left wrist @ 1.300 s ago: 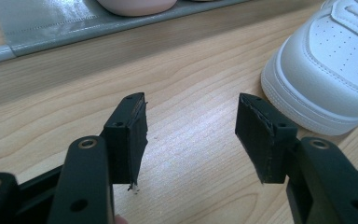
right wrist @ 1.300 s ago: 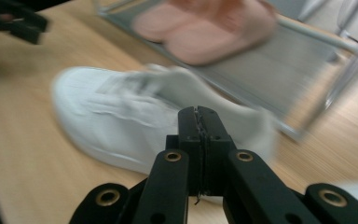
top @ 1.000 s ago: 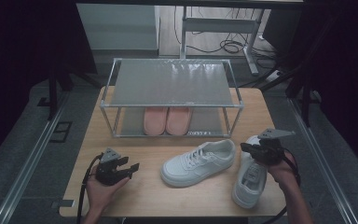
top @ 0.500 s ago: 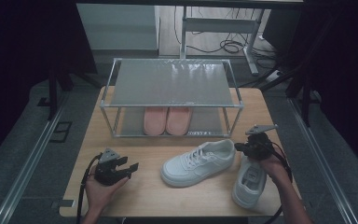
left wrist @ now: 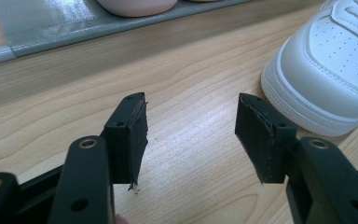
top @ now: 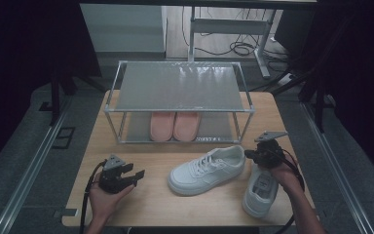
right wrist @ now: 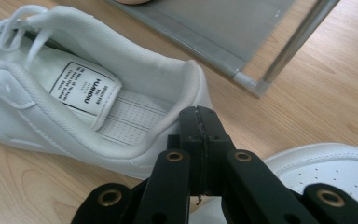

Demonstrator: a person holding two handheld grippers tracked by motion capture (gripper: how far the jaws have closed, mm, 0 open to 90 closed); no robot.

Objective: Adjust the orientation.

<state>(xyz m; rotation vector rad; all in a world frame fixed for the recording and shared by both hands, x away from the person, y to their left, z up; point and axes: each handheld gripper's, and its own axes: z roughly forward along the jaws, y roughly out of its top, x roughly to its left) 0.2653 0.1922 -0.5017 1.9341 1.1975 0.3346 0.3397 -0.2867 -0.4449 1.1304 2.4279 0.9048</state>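
A white sneaker (top: 207, 168) lies in the middle of the wooden table (top: 141, 146), toe to the left. A second white sneaker (top: 260, 190) lies at the right, under the person's right hand. My right gripper (top: 247, 155) is at the first sneaker's heel. In the right gripper view its jaws (right wrist: 199, 119) are pressed flat together with nothing between them, just above the heel collar of the sneaker (right wrist: 84, 93). My left gripper (top: 139, 174) rests open at the front left. The sneaker's toe (left wrist: 326, 70) lies to the right of its spread jaws (left wrist: 191, 130).
A metal two-shelf rack (top: 180, 85) stands at the back of the table, with a pair of pink slippers (top: 175, 126) on its lower shelf. The rack's corner post (right wrist: 298, 37) is close beyond the right gripper. The other sneaker's toe (right wrist: 335, 168) lies at that view's lower right.
My right gripper has moved left and away from the right-hand sneaker to the heel of the middle sneaker. The left gripper and both shoes have stayed put.
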